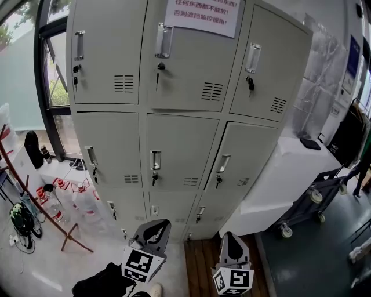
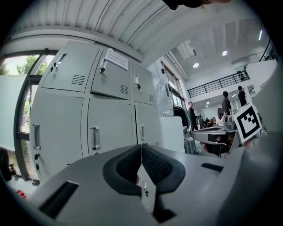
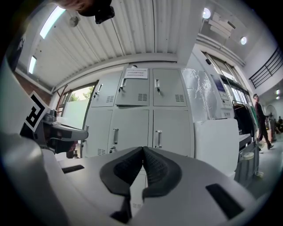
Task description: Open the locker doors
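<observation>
The left tongs [image 1: 154, 225] and the right tongs [image 1: 231, 236] are both pressed together with nothing between them. They hang low in front of the bank of lockers [image 1: 179, 145], well short of any door. The likeliest failure is arriving at a handle [image 1: 155, 159] with the tongs unopened, so that they knock against it rather than close round it. The handles are slim, upright metal pulls that look smooth, so a shallow or off-centre bite could slide off as the door is drawn. Keys [image 1: 157, 74] hang in several locks just below the handles and could catch on the tongs; a door may also be locked, in which case pulling would only strain the grip. The lockers are pale grey sheet metal in three columns, and every door in view is shut. Each door has a small louvred vent, and a paper notice [image 1: 203, 14] is taped on the top middle door.
</observation>
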### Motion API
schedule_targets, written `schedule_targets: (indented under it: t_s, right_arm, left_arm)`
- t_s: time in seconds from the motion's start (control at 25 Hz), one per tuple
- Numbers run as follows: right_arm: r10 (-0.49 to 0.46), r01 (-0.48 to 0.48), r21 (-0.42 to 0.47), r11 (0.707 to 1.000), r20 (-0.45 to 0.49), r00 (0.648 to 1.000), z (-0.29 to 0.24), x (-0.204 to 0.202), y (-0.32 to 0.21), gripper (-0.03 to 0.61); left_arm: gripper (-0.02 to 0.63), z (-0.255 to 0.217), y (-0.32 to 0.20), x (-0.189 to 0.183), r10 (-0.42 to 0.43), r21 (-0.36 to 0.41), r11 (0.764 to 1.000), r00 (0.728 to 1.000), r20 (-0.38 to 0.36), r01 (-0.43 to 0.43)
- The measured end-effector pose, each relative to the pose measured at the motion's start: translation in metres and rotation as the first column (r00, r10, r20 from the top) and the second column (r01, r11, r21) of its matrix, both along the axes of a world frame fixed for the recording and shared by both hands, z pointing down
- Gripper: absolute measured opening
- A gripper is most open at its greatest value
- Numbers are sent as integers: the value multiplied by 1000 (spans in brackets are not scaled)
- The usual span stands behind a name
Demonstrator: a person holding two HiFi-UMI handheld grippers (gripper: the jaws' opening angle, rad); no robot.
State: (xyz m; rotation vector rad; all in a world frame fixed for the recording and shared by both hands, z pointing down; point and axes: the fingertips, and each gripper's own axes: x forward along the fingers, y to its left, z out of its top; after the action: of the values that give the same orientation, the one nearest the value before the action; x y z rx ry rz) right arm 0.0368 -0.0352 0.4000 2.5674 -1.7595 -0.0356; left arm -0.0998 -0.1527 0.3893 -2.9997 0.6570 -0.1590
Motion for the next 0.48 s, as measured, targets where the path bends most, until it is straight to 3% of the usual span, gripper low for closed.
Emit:
schedule_targets:
  t_s: [0.48]
  right_arm:
    - [101, -101, -3, 995, -11, 995, -5, 32, -72, 15]
  left_arm:
    - [25, -2, -79, 51, 106, -2, 994, 994, -21, -106]
